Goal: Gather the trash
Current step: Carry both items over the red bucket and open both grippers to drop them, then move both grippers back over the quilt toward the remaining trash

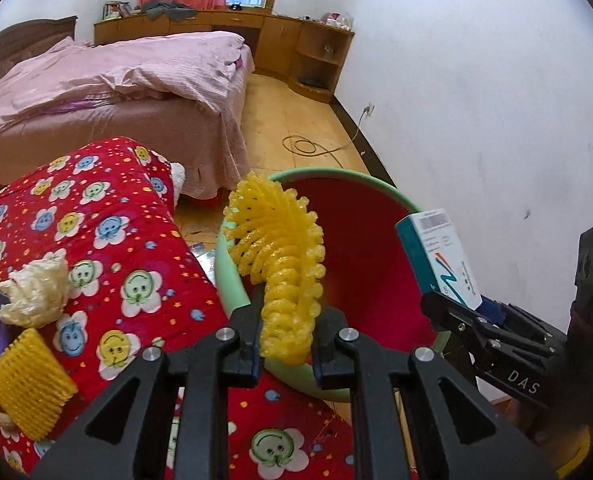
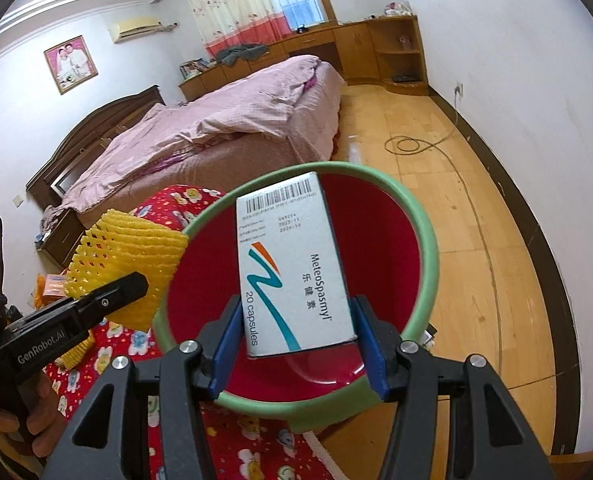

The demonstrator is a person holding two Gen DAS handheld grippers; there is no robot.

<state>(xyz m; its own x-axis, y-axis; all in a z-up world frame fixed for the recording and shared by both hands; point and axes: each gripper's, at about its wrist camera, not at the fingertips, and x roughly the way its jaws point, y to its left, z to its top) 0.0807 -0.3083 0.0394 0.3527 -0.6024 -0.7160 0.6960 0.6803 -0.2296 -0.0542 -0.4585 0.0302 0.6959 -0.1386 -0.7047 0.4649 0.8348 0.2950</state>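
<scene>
My left gripper [image 1: 286, 336] is shut on a yellow foam fruit net [image 1: 280, 256] and holds it over the near rim of the red bin with a green rim [image 1: 360, 178]. My right gripper [image 2: 296, 344] is shut on a white and teal medicine box [image 2: 292, 264] and holds it above the bin's mouth [image 2: 428, 240]. The box also shows in the left wrist view [image 1: 440, 256], at the bin's right side. The net shows in the right wrist view [image 2: 128, 248], at the bin's left rim.
A red cartoon-print cloth [image 1: 108, 240] covers the surface on the left, with a crumpled white wrapper [image 1: 36, 292] and a second yellow foam net [image 1: 28, 384] on it. A bed with pink bedding [image 1: 108, 80], a wooden floor with a cable [image 2: 416, 148] and a white wall lie beyond.
</scene>
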